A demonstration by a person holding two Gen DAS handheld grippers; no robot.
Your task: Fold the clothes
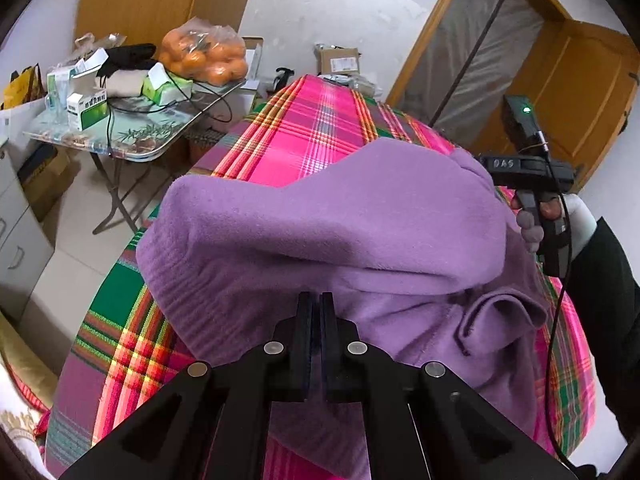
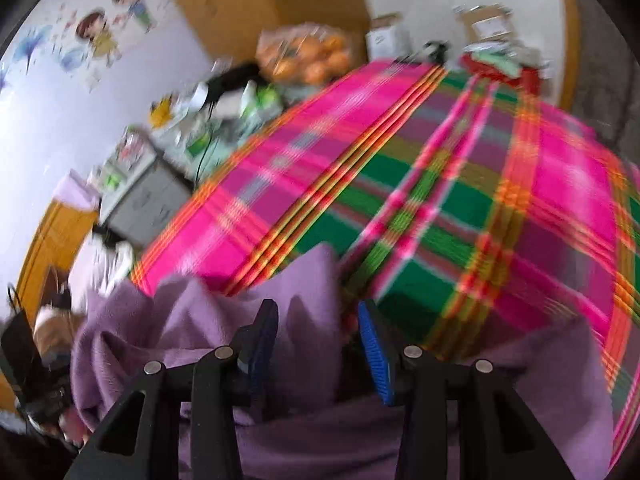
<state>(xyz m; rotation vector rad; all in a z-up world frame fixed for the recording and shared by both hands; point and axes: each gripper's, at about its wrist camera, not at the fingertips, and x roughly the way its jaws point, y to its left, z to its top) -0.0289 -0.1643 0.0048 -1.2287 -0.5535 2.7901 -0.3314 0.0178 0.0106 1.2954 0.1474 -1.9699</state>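
Note:
A purple fleece garment (image 1: pixel 332 236) lies bunched on a bed covered with a pink and green plaid sheet (image 1: pixel 304 128). My left gripper (image 1: pixel 317 300) is shut on a lower fold of the garment, with cloth pinched between the fingers. My right gripper shows at the right of the left wrist view (image 1: pixel 532 184), held in a gloved hand at the garment's far edge. In the blurred right wrist view my right gripper (image 2: pixel 318 316) is open, its blue pads apart over the purple garment (image 2: pixel 224 320), with the plaid sheet (image 2: pixel 440 184) beyond.
A folding table (image 1: pixel 120 136) left of the bed holds a bag of oranges (image 1: pixel 204 56), boxes and cables. Grey drawers (image 1: pixel 16 240) stand at the left. A wooden door (image 1: pixel 568 92) and cardboard box (image 1: pixel 338 60) lie beyond the bed.

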